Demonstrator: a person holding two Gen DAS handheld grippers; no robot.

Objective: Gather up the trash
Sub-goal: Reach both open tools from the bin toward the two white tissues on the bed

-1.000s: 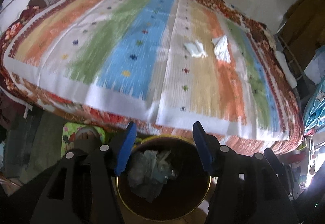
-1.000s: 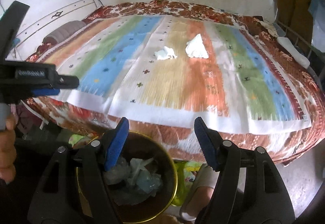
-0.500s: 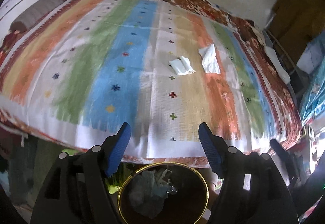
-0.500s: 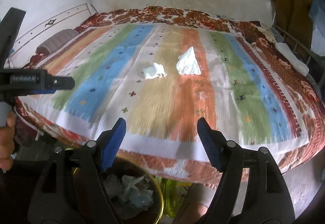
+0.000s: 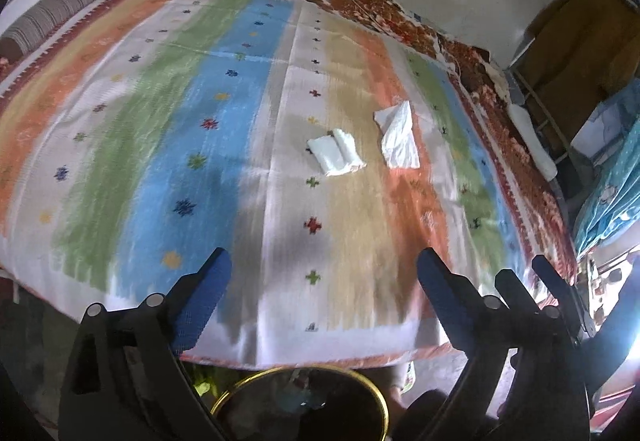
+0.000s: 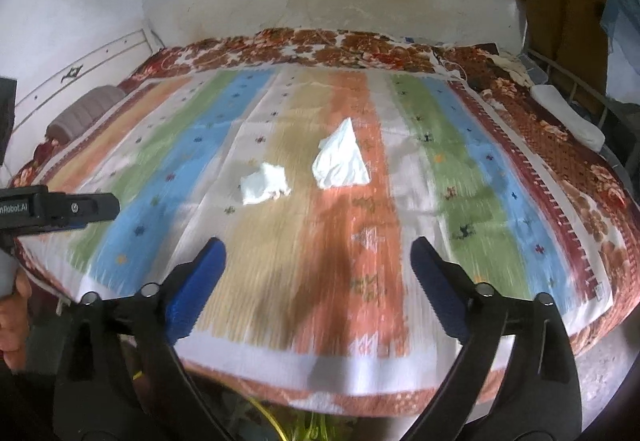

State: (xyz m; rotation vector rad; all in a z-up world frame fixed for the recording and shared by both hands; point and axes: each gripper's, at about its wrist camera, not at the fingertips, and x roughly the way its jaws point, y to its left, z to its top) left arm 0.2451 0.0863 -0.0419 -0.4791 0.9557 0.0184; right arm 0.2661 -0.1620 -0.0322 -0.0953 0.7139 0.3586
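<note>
Two white crumpled tissues lie apart on the striped bedspread: a smaller rolled one [image 5: 337,155] [image 6: 264,183] and a larger pointed one [image 5: 398,137] [image 6: 340,161] to its right. My left gripper [image 5: 322,273] is open and empty over the bed's near edge, well short of the tissues. My right gripper [image 6: 316,261] is open and empty, also over the near part of the bed. A dark trash bin with a gold rim [image 5: 304,373] stands on the floor below the left gripper; its contents are hard to see.
The bed [image 6: 520,169] fills the view, against a white wall. A grey bolster [image 5: 44,19] lies at its far left. A metal rack and blue bags [image 5: 608,169] stand to the right. The left gripper's body [image 6: 60,207] shows at the right wrist view's left edge.
Both grippers have risen from over the trash bin and moved forward over the bed toward the tissues. The bin has slid down to the bottom of both views. Both stay open.
</note>
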